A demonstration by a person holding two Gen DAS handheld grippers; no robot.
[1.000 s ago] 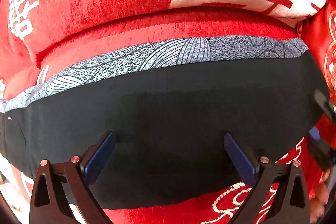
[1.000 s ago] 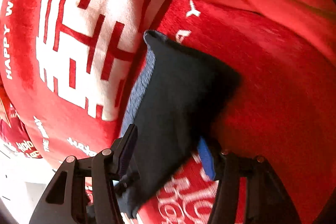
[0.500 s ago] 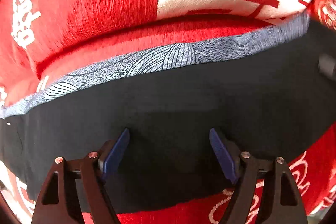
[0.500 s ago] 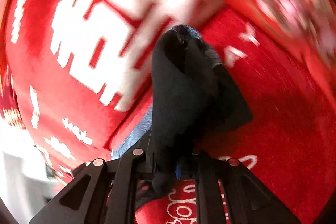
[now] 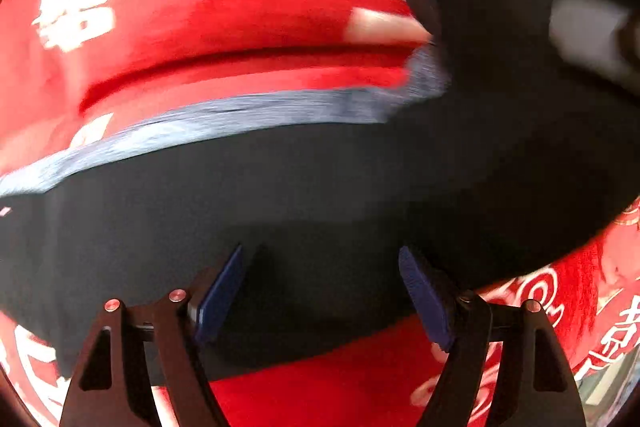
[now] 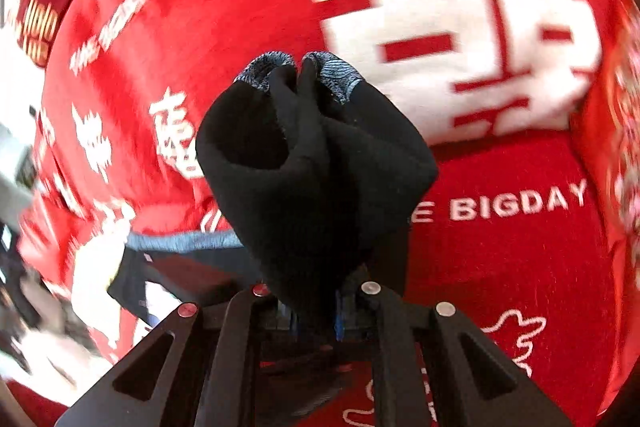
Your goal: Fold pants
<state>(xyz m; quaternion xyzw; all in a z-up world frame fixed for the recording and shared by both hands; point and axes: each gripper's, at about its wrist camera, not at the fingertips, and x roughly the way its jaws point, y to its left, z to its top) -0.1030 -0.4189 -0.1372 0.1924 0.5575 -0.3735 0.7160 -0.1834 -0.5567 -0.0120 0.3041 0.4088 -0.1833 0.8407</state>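
Observation:
The black pants (image 5: 320, 187) with a grey patterned waistband (image 5: 224, 119) lie spread on a red blanket. My left gripper (image 5: 320, 291) is open, its blue pads (image 5: 218, 301) resting on the black cloth near its front edge. My right gripper (image 6: 316, 315) is shut on a bunched end of the pants (image 6: 316, 163) and holds it lifted above the blanket; the grey waistband (image 6: 332, 71) shows at the top of the bunch. In the left wrist view the lifted end (image 5: 520, 27) rises at the upper right.
The red blanket (image 6: 500, 247) with white characters and lettering covers the whole surface. A red patterned cushion (image 6: 624, 107) sits at the right. A pale floor edge (image 6: 24, 347) shows at the lower left of the right wrist view.
My right gripper has closed on the end of the pants and lifted it up and over toward the left. My left gripper's jaws narrowed a little and stay on the cloth.

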